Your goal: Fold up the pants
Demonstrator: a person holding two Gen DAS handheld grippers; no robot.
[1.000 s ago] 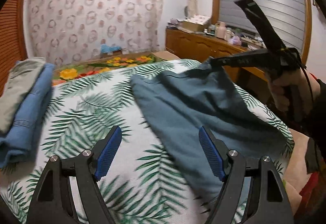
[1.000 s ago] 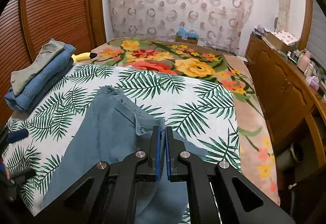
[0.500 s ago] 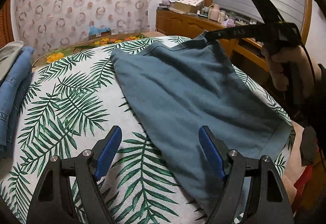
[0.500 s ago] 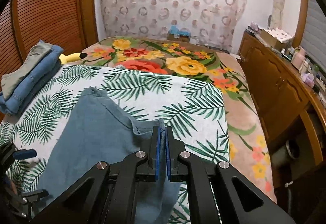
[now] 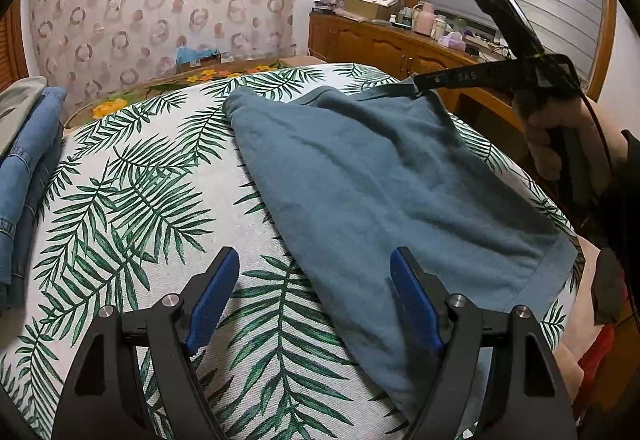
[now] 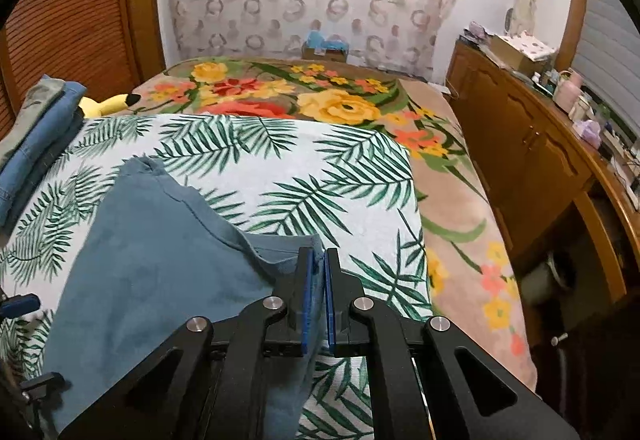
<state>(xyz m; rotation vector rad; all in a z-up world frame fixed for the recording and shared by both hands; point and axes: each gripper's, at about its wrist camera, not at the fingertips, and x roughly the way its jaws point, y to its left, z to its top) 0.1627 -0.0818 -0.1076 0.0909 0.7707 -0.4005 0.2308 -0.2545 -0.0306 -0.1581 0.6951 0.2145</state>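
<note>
The teal pants (image 5: pixel 380 176), a second ago bunched and lifted, now lie flatter across the leaf-print bed (image 5: pixel 132 192), their far corner pinched in the right gripper (image 6: pixel 316 272) while the left gripper (image 5: pixel 316 296) hovers wide, so smoothing seems nearly done.

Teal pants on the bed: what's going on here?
A person is folding the teal pants on the palm-print cover, one tool per hand. The right tool is shut on a corner of the pants, lifting it off the cover. The left tool is open above the near edge, gripping nothing. Folded clothes sit stacked at the far left.
</note>
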